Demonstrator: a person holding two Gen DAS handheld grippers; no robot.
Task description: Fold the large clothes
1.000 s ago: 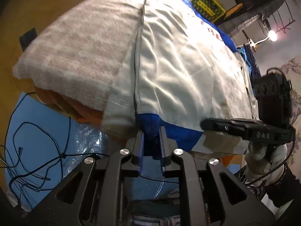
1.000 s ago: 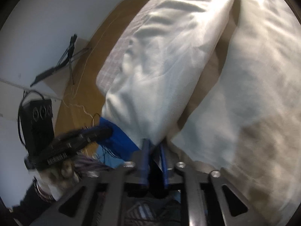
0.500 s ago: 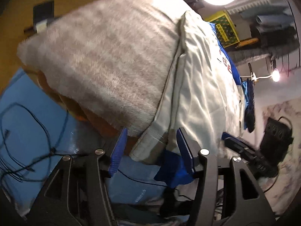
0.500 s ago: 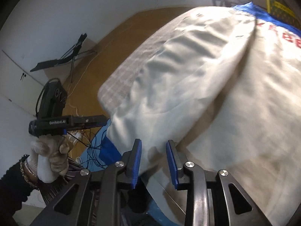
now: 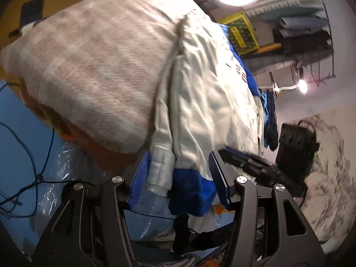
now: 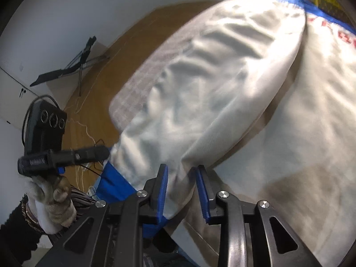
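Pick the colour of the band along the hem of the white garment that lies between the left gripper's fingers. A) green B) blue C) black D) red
B: in the left wrist view the white garment ends in a blue band that hangs between the open pads of the left gripper.

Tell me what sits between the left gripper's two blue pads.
In the left wrist view, the garment's hem: a white cuff and a blue band hang between the left gripper's open pads, apparently unpinched.
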